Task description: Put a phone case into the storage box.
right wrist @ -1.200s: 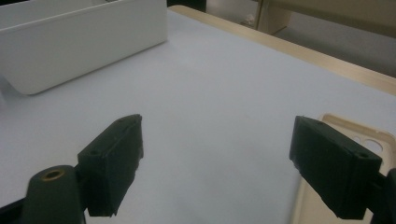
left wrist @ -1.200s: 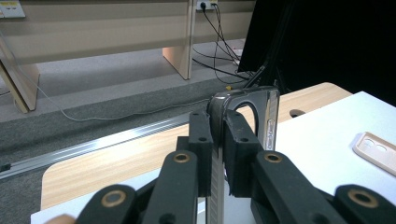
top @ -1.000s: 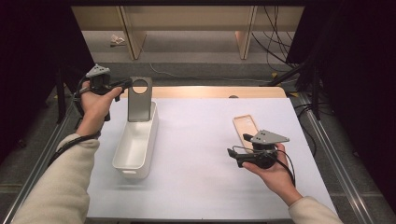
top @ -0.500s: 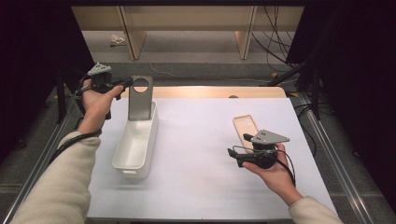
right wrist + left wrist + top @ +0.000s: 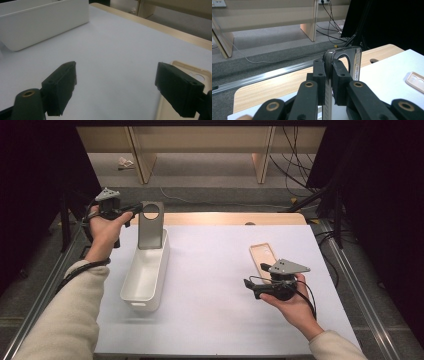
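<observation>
Left gripper (image 5: 134,210): its 2 jaws are clamped on the edge of a grey phone case (image 5: 150,225), seen close in the left gripper view with the pads (image 5: 337,75) pinching the thin wall just beside the round camera cut-out.

Grey phone case: it stands upright at the far end of the white bin (image 5: 136,295), its lower edge dipping inside the rim; I cannot tell whether it touches the bin's floor.

White bin: a long, narrow tray lying on the white table cover (image 5: 210,285), with nothing else that I can see in it.

Right gripper (image 5: 248,283): jaws spread wide and gripping nothing, held low over the cover just beside a beige phone case (image 5: 262,256).

Beige phone case: lying flat, hollow side up, well apart from the bin; its corner shows by the right jaw in the right gripper view (image 5: 186,72).

Step in hand: I judge it to be lowering the grey case into the bin.

Doing it well: keep the case square to the bin's long walls, lower it until it settles inside, tip it flat rather than dropping it, and only then let the jaws part. The grip is on 1 thin edge, so any twist could let it slip.
</observation>
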A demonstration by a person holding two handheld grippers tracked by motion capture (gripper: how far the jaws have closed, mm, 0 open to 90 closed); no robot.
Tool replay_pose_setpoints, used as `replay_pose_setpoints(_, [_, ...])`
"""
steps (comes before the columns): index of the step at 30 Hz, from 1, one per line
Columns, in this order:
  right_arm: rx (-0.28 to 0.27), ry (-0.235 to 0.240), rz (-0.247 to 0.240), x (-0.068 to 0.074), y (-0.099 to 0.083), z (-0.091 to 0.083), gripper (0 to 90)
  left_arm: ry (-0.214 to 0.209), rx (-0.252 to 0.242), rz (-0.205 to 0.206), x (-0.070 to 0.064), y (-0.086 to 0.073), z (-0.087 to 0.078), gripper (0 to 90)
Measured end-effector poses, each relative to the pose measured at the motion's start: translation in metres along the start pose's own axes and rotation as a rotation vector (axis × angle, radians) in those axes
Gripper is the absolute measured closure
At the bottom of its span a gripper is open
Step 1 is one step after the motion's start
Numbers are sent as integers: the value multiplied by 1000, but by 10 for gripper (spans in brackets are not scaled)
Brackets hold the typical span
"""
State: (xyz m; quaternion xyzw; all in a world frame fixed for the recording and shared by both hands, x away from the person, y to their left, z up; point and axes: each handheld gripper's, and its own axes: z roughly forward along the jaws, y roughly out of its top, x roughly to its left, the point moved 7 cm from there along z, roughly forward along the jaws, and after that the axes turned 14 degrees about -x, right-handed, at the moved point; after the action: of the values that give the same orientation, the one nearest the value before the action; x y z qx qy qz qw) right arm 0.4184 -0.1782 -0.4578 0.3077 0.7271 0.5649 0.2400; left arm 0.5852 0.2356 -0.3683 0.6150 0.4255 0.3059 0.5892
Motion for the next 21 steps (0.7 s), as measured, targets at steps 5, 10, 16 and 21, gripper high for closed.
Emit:
replay_pose_setpoints(5, [-1, -1, -1, 0, 0, 0, 185, 2, 4, -3, 0, -1, 2, 823])
replay_pose_setpoints(10, [-1, 0, 0, 0, 0, 0, 185, 1, 1, -4, 0, 0, 4, 823])
replay_pose_setpoints(16, [-2, -2, 0, 0, 0, 0, 185, 1, 2, -8, 0, -1, 6, 823])
replay_pose_setpoints(21, [-2, -1, -1, 0, 0, 0, 185, 4, 2, -15, 1, -2, 8, 823])
